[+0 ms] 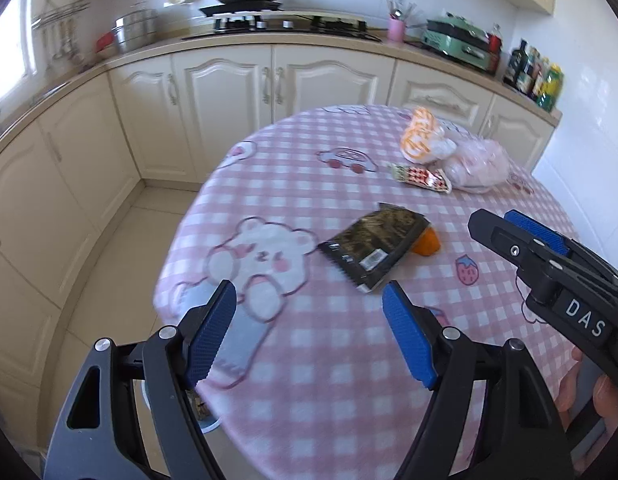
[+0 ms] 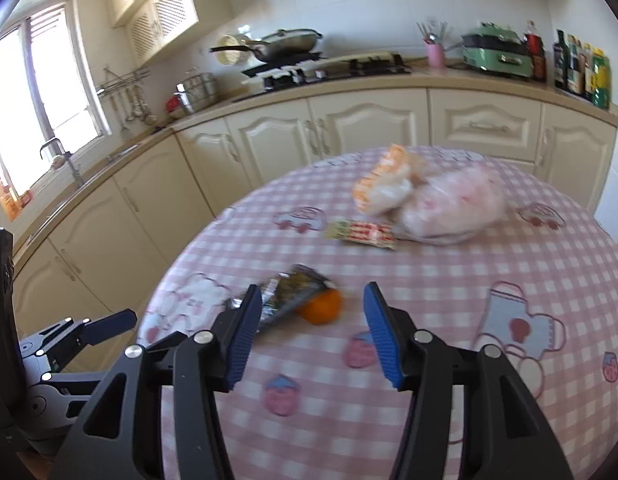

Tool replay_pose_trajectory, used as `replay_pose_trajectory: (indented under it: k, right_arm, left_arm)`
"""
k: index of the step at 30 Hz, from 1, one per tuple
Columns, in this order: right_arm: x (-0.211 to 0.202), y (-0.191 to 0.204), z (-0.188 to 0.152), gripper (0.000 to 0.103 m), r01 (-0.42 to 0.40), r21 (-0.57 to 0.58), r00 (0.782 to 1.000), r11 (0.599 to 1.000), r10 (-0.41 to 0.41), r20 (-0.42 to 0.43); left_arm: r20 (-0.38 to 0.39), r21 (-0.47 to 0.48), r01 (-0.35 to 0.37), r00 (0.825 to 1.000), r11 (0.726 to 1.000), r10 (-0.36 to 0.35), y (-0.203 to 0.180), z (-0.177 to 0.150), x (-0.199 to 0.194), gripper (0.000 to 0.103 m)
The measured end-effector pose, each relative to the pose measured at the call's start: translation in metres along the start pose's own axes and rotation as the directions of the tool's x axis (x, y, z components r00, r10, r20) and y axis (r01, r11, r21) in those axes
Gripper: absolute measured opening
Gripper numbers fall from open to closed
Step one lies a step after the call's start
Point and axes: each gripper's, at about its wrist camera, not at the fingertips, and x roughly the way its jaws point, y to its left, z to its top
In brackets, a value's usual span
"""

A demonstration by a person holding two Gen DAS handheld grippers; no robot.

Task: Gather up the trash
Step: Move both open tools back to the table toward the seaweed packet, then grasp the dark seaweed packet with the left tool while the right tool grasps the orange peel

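Observation:
A dark snack wrapper [image 1: 373, 250] lies mid-table with an orange peel [image 1: 427, 243] tucked under its right end; both show in the right wrist view, wrapper [image 2: 287, 298] and peel [image 2: 321, 307]. Farther back lie a red-and-white wrapper [image 1: 421, 176] [image 2: 363, 234], an orange-and-white bag [image 1: 423, 140] [image 2: 383, 186] and a crumpled clear plastic bag [image 1: 479, 164] [image 2: 455, 204]. My left gripper [image 1: 309, 324] is open and empty above the table's near edge. My right gripper [image 2: 309, 336] is open and empty just short of the peel; it also shows in the left wrist view [image 1: 521, 236].
The round table has a pink checked cloth [image 1: 329, 380] [image 2: 449, 292]. Cream cabinets [image 1: 229, 96] and a counter with a stove, pan and bottles [image 2: 581, 68] run behind and to the left. Tiled floor [image 1: 121, 272] lies left of the table.

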Motion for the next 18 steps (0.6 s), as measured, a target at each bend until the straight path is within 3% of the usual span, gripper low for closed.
replay_pose_trajectory:
  k: [6, 10, 12, 14, 18]
  right_arm:
    - [0.016, -0.032, -0.003, 0.054, 0.029, 0.029, 0.998, 0.999, -0.028, -0.052]
    - [0.028, -0.040, -0.003, 0.054, 0.033, 0.039, 0.997, 0.999, -0.030, -0.078]
    - [0.032, -0.040, -0.004, 0.054, 0.026, 0.040, 0.996, 0.999, -0.023, -0.090]
    - [0.035, -0.038, -0.003, 0.054, 0.023, 0.033, 0.995, 0.999, -0.019, -0.100]
    - [0.043, -0.030, 0.000, 0.054, 0.005, 0.009, 0.994, 1.000, -0.004, -0.113]
  left_arm:
    - [-0.040, 0.118, 0.007, 0.999, 0.993, -0.003, -0.038, 0.012, 0.032, 0.073]
    - [-0.059, 0.174, -0.028, 0.998, 0.984, 0.039, -0.048, 0.017, 0.052, 0.072]
    - [-0.057, 0.182, -0.035, 0.997, 0.983, 0.046, -0.049, 0.020, 0.058, 0.067]
    - [-0.064, 0.166, 0.011, 0.998, 0.986, 0.000, -0.049, 0.023, 0.059, 0.044]
    - [-0.051, 0.150, 0.064, 0.997, 0.987, -0.057, -0.048, 0.024, 0.055, 0.017]
